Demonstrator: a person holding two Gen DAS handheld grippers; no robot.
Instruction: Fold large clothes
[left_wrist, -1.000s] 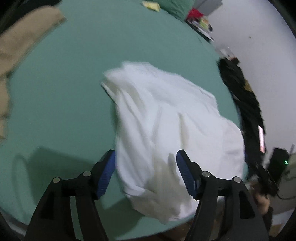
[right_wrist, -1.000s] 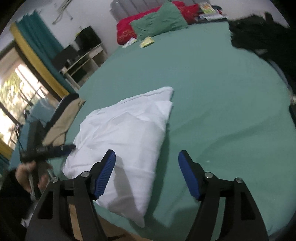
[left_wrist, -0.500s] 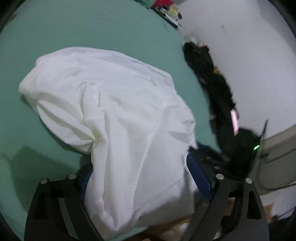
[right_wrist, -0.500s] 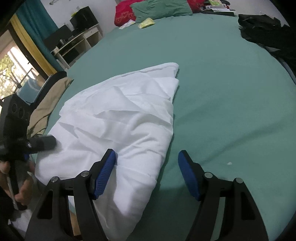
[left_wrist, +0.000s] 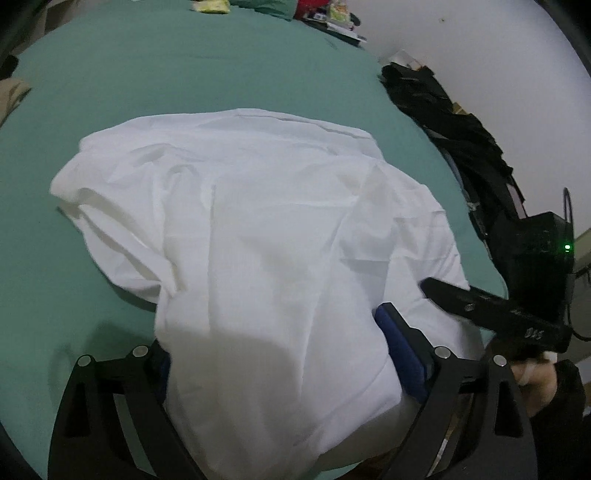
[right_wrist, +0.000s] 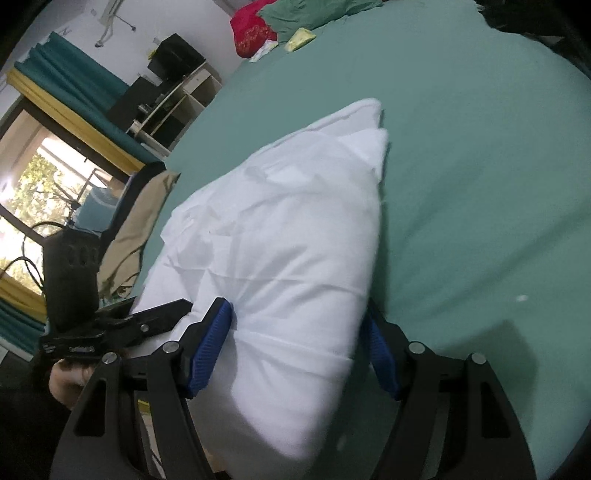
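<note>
**White garment bunched at the near edge of the green bed, both grippers straddling it**

The white garment (left_wrist: 258, 236) lies in a loose, creased heap on the green bed sheet (left_wrist: 184, 74), its near end hanging over the bed's front edge.

The left gripper (left_wrist: 280, 354) stands at its widest, its jaws having just been opening. The cloth fills the gap between them, and its blue pads (left_wrist: 400, 354) sit at either side of the fabric without visibly pinching it.

The right gripper (right_wrist: 295, 347) is partly open, spread around the bulky near corner of the same garment (right_wrist: 288, 251). One blue pad (right_wrist: 210, 350) rests against the cloth; whether it truly clamps I cannot tell.

From the left camera, the right gripper's black finger bears pale lettering too blurred to read, with a green light glowing on the black box behind it.

Black clothes (left_wrist: 454, 122) lie along the bed's right side. A red pillow (right_wrist: 253, 31), a green pillow (right_wrist: 314, 11) and a tan cloth (right_wrist: 136, 229) sit further off. No brand or label is legible anywhere.
</note>
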